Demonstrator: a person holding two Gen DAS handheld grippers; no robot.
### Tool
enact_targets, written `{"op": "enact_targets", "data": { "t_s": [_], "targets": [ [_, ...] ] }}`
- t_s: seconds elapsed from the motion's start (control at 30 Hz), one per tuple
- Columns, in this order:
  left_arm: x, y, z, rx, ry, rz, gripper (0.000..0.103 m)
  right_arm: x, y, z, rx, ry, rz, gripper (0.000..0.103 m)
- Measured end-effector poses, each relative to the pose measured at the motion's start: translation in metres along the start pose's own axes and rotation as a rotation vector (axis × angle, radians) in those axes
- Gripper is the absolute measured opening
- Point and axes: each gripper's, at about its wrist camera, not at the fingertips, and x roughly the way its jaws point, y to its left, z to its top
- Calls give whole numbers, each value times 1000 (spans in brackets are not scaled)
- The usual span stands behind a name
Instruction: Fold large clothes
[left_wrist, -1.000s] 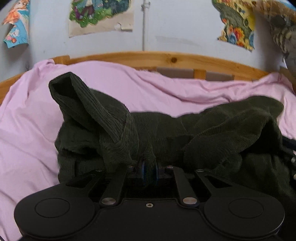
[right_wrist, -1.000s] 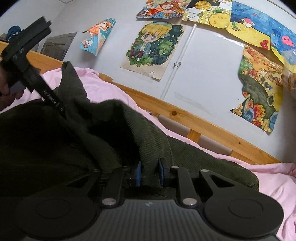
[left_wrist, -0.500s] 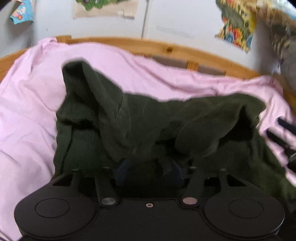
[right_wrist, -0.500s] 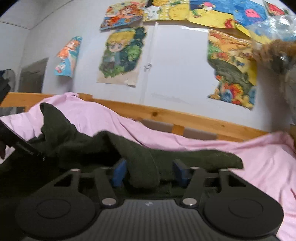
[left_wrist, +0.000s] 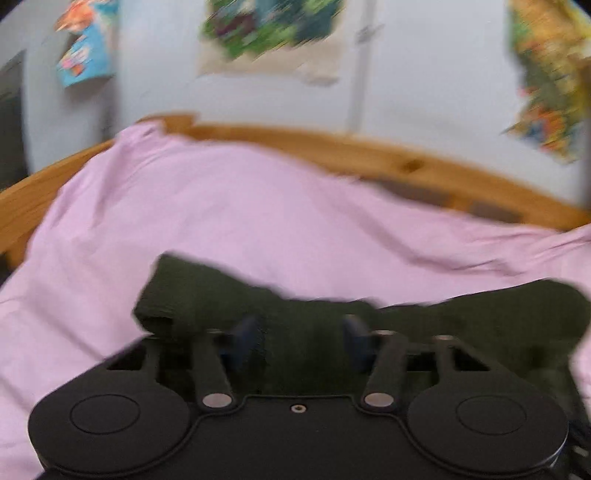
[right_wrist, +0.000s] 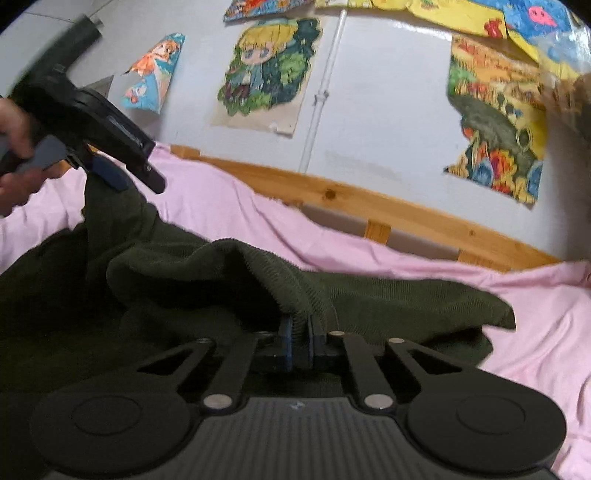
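The dark green garment (right_wrist: 177, 280) lies bunched, not yet folded flat, on the pink-sheeted bed (left_wrist: 229, 221); the right gripper (right_wrist: 300, 332) is clamped on a ribbed edge, while the left gripper (left_wrist: 299, 341) stands spread around cloth.

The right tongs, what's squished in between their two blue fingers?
A ribbed fold of the dark green garment is pinched between the right tongs' fingers, seen in the right wrist view.
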Motion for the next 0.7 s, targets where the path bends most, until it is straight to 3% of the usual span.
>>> {"op": "enact_targets", "data": {
  "t_s": [0.07,0.17,0.33,0.5,0.57,0.63,0.7],
  "targets": [
    [10,9,-2,5,30,66,16,-4,2,-6,-5,25,17,7],
    [16,26,-7,1,52,106,2,-6,7,-13,-21,64,43,6],
    [32,45,-20,-43,73,86,2,17,13,-24,-29,178,65,6],
    [41,39,-26,0,41,114,2,25,10,-31,5,239,71,6],
    [38,38,-28,22,29,110,2,18,0,-29,55,240,89,13],
    [30,38,-30,30,17,89,4,8,-15,-26,113,252,83,40],
    [20,35,-32,53,3,55,24,-1,-32,-23,164,253,73,52]
  ]
}}
